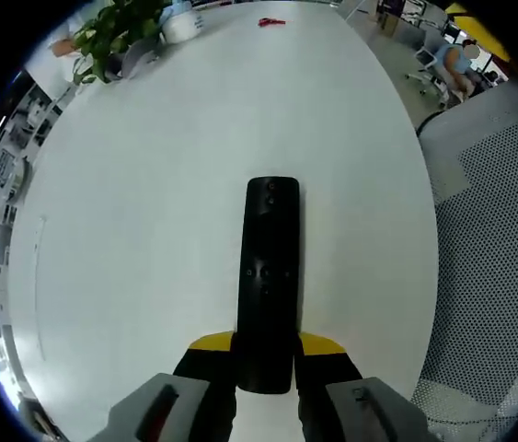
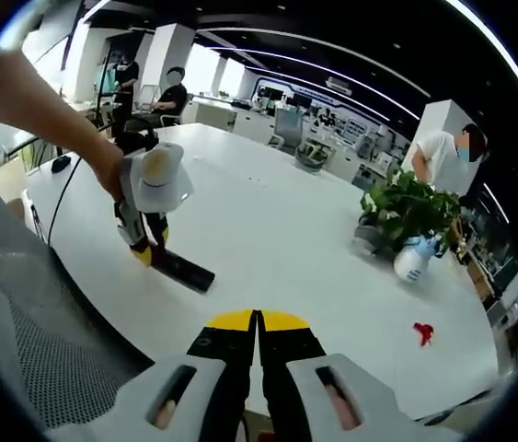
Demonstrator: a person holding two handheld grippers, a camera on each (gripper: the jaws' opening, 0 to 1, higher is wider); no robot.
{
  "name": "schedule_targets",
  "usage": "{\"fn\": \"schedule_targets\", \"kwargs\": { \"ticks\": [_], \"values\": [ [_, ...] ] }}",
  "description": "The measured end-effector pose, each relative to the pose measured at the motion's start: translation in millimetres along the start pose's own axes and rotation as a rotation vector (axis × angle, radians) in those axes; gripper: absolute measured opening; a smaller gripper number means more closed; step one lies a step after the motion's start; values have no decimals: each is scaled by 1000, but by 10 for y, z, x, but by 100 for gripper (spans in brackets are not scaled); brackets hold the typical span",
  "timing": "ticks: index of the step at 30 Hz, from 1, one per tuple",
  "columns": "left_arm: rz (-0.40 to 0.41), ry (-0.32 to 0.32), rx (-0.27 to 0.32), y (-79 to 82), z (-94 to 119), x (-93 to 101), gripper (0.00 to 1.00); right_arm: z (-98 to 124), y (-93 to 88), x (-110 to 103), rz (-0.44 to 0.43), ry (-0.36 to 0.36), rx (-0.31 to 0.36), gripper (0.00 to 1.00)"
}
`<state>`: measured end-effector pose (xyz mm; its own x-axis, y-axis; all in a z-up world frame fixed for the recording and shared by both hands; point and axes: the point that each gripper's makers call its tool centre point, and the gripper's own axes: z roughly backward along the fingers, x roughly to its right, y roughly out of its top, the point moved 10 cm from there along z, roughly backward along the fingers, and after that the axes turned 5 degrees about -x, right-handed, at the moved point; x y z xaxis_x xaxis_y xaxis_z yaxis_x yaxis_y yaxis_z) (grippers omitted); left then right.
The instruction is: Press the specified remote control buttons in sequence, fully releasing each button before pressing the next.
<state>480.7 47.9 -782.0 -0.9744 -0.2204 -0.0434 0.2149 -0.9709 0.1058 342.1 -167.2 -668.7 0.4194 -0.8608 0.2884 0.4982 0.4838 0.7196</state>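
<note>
white table [image 1: 148, 184], large, in an open office. potted plant [image 2: 408, 210] at its far end. black remote control [image 1: 270, 276] lying flat on the table, near end clamped between left gripper [image 1: 266, 354] jaws. right gripper [image 2: 258, 343] jaws closed together, empty, above table edge.

No lettering, number or brand mark can be read anywhere. The remote control [image 1: 269, 281] is plain black, and its buttons are too small and dark to show any symbols. The far wall beyond the table [image 2: 268, 230] is blurred.
</note>
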Motion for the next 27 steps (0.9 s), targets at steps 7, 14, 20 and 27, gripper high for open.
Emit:
{"fn": "schedule_targets", "kwargs": {
  "ticks": [7,14,20,27],
  "values": [
    [-6,6,-7,-4,8,64,23,5,-5,12,-13,-7,0,0],
    [-7,1,-8,-15,9,113,23,4,-6,12,-17,-7,-1,0],
    [-6,2,-5,-33,14,187,23,1,-3,4,-10,-5,1,0],
    [0,1,0,-57,18,292,23,6,-9,17,-23,-12,4,0]
  ]
}}
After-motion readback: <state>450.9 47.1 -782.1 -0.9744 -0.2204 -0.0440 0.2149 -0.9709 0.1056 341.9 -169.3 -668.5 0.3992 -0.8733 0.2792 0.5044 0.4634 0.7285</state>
